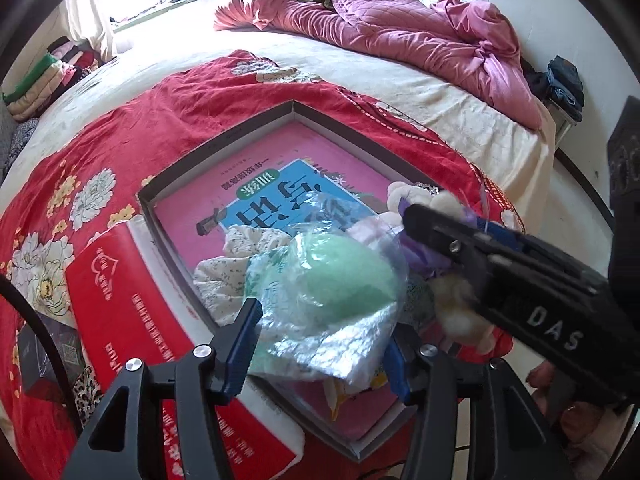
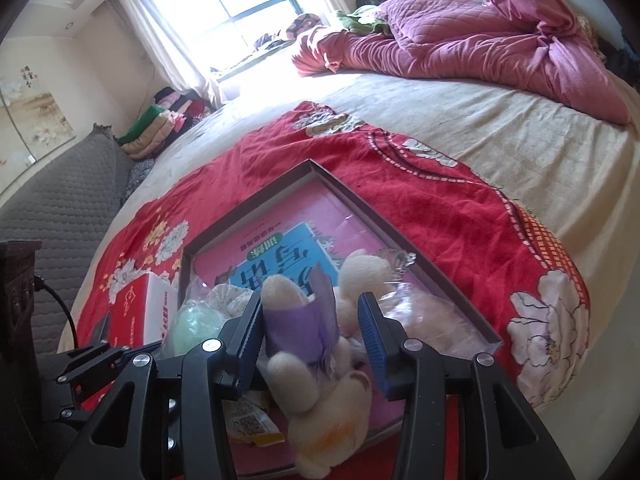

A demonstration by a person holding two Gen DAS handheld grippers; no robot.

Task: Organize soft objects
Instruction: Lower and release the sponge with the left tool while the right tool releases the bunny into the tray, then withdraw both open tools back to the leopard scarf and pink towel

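Observation:
A shallow grey box (image 1: 224,140) lies on the red flowered blanket (image 1: 120,140), with a pink and blue book on its floor. A clear bag holding a green soft pad (image 1: 340,264) rests in the box between the fingers of my left gripper (image 1: 320,328), which is open. A cream plush rabbit in a purple dress (image 2: 296,320) lies in the box's near corner between the fingers of my right gripper (image 2: 309,304). That gripper is open too, with a gap at its right pad. One of its fingers (image 1: 440,236) crosses the left wrist view over the rabbit (image 1: 452,300).
A floral cloth (image 1: 224,276) and a clear bag with something pale pink (image 2: 432,312) also lie in the box. A red and white carton (image 1: 132,312) stands against the box's left side. A pink quilt (image 1: 400,28) is heaped at the bed's far end. Folded clothes (image 2: 160,128) sit by the window.

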